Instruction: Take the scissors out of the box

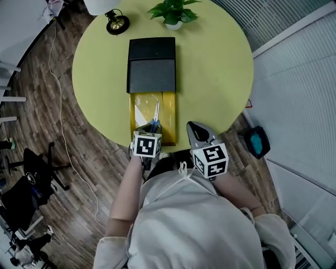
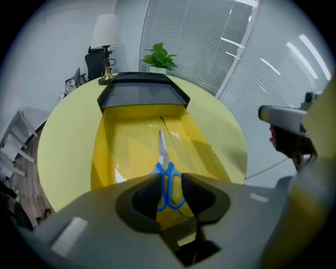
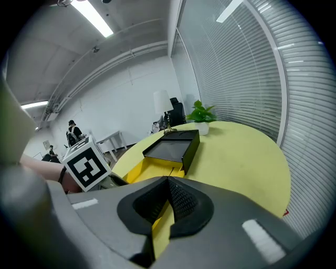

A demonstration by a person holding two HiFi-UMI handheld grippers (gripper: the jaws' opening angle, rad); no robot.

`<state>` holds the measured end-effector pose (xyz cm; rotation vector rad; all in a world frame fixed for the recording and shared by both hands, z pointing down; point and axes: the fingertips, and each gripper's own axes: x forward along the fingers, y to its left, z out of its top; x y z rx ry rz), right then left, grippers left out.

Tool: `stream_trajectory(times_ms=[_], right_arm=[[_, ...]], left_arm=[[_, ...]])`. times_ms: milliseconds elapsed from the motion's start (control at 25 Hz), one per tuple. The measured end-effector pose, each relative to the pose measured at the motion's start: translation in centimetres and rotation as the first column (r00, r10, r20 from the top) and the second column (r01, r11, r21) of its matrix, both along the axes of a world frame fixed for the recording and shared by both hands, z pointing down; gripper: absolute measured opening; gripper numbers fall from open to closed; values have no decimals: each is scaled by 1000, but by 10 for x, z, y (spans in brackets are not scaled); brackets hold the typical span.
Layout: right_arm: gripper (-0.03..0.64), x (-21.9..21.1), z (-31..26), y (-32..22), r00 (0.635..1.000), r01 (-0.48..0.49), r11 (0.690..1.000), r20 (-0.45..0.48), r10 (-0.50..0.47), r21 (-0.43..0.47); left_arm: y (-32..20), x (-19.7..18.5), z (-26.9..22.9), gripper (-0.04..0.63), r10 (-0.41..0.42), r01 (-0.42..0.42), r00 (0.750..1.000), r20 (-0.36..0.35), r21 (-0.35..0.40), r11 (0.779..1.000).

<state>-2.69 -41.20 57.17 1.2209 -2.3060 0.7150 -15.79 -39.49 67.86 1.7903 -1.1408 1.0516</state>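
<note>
A potted plant [image 1: 173, 13] and a lamp [image 1: 116, 22] stand on the yellow table [image 1: 220, 68].

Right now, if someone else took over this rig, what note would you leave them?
Left gripper: open, pointing down over the scissors. The blue handles show between its jaws, not gripped.
Right gripper: shut, empty, at the near edge of the table, right of the yellow tray.
Scissors: lying flat in the yellow tray, which is slid out of the black box.
Done: tray open.
Left to do: close on the handles, lift the scissors out.
</note>
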Motion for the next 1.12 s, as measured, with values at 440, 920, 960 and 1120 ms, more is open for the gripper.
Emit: stream_trajectory(times_ms=[440, 920, 960, 1120], right_arm=[[0, 17, 4, -23, 1000, -20, 1000, 18, 20, -9], [0, 21, -4, -31, 999, -29, 999, 14, 29, 16], [0, 21, -6, -30, 999, -30, 999, 13, 29, 20], [0, 22, -12, -26, 999, -35, 999, 10, 35, 28]], left_arm=[[-2, -8, 29, 109, -17, 30, 998, 67, -187, 982], [-3, -9, 29, 98, -25, 33, 998, 55, -158, 987], [-3, -9, 29, 97, -26, 33, 999, 43, -158, 987], [-3, -8, 24, 95, -33, 32, 999, -4, -148, 988]])
